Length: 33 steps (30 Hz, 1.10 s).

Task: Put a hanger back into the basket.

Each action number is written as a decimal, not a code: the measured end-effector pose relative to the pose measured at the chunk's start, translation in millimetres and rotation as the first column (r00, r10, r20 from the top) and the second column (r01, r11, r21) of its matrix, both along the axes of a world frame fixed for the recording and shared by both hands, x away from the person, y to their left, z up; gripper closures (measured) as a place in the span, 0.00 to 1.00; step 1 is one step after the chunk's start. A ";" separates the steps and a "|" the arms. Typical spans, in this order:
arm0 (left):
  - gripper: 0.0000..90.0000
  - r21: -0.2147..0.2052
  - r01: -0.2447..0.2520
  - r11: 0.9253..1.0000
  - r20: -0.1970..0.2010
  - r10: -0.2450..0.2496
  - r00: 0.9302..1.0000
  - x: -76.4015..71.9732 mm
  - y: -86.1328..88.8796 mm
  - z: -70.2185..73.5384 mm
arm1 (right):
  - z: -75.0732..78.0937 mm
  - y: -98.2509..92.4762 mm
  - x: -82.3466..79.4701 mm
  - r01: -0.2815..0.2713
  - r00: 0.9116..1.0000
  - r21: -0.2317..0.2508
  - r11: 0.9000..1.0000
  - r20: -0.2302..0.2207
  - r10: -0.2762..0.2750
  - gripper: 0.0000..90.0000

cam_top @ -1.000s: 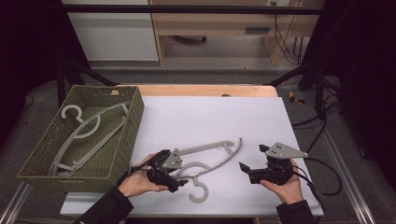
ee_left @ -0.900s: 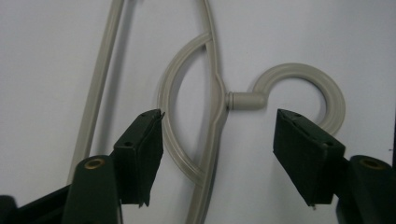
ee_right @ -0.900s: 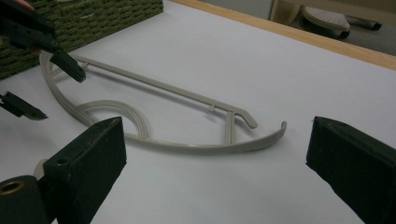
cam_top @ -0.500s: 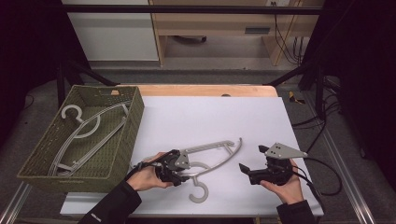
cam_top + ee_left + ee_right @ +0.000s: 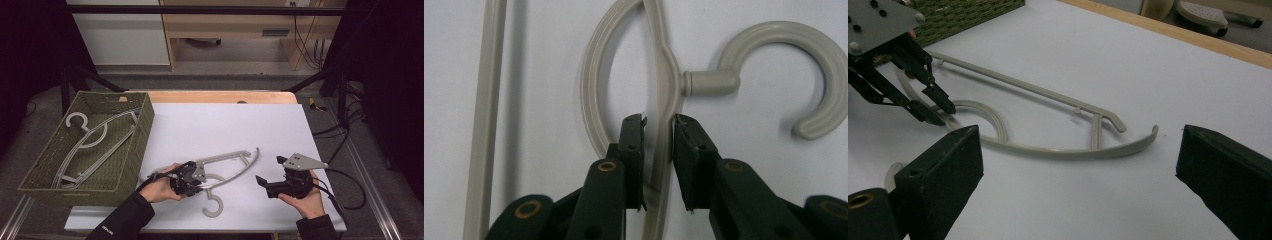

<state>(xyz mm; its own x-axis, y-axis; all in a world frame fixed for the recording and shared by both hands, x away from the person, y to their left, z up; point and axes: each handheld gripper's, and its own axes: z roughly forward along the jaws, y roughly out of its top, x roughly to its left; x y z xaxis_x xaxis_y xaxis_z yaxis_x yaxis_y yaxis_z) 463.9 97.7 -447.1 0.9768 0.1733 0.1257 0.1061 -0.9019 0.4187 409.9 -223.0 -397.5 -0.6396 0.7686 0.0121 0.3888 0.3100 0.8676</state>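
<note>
A grey plastic hanger (image 5: 227, 161) lies flat on the white table top, its hook (image 5: 215, 205) pointing at the front edge. My left gripper (image 5: 199, 176) is low over the hanger's neck. In the left gripper view its jaws straddle the hanger's top bar (image 5: 663, 150) just below the hook (image 5: 774, 40), narrowly open, with a sliver of table showing beside the bar. My right gripper (image 5: 269, 171) is held to the hanger's right, jaws wide open and nothing between them. The right gripper view shows the hanger (image 5: 1048, 92) ahead and the left gripper (image 5: 943, 112) on it.
An olive woven basket (image 5: 131, 150) stands at the table's left with grey hangers (image 5: 90, 134) lying in it. A wooden strip (image 5: 220, 96) runs along the table's far edge. The right gripper's cable (image 5: 345, 200) trails off the right side.
The left hand and gripper have crept a little to the right, onto the hanger's neck. The right gripper and the hanger have stayed put.
</note>
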 end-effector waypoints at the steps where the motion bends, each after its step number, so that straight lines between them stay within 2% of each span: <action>1: 0.83 0.001 0.000 1.000 -0.005 0.001 1.000 0.2 -0.2 -0.5 | -0.1 0.2 0.0 -0.002 1.000 0.001 1.000 -0.001 0.002 0.06; 6: 0.85 0.025 0.010 1.000 -0.016 -0.010 1.000 0.0 -1.9 -2.8 | -0.5 0.7 0.2 -0.003 1.000 -0.002 1.000 -0.004 0.003 0.06; 13: 0.85 0.055 -0.004 0.998 -0.035 0.006 0.999 1.8 -5.9 -2.4 | -0.5 0.7 0.1 -0.004 1.000 -0.002 1.000 -0.006 0.004 0.06; 15: 0.85 0.059 -0.025 0.998 -0.051 0.028 0.998 2.2 -7.0 -2.1 | -0.4 0.8 0.3 -0.004 1.000 -0.001 1.000 -0.006 0.004 0.06; 17: 0.85 0.071 -0.032 0.997 -0.050 0.036 0.998 2.0 -8.6 -2.1 | -0.4 1.0 0.1 -0.005 1.000 0.000 1.000 -0.007 0.005 0.06; 20: 0.86 0.095 -0.020 0.995 -0.056 0.026 0.998 2.6 -10.6 -1.2 | -0.8 1.6 0.6 -0.004 1.000 0.000 1.000 -0.011 0.004 0.06; 27: 0.91 0.098 -0.011 0.995 -0.060 0.017 0.998 2.2 -12.7 -1.0 | -0.6 2.0 0.4 -0.009 1.000 -0.001 1.000 -0.011 0.009 0.06; 29: 0.92 0.089 -0.013 0.996 -0.071 0.020 0.997 3.3 -11.4 -0.8 | -0.5 1.7 0.5 -0.010 1.000 0.000 1.000 -0.012 0.010 0.06; 33: 0.92 0.086 -0.015 0.996 -0.063 0.020 0.998 2.4 -10.7 -0.3 | 0.0 1.3 -0.1 -0.013 1.000 0.001 1.000 -0.012 0.013 0.06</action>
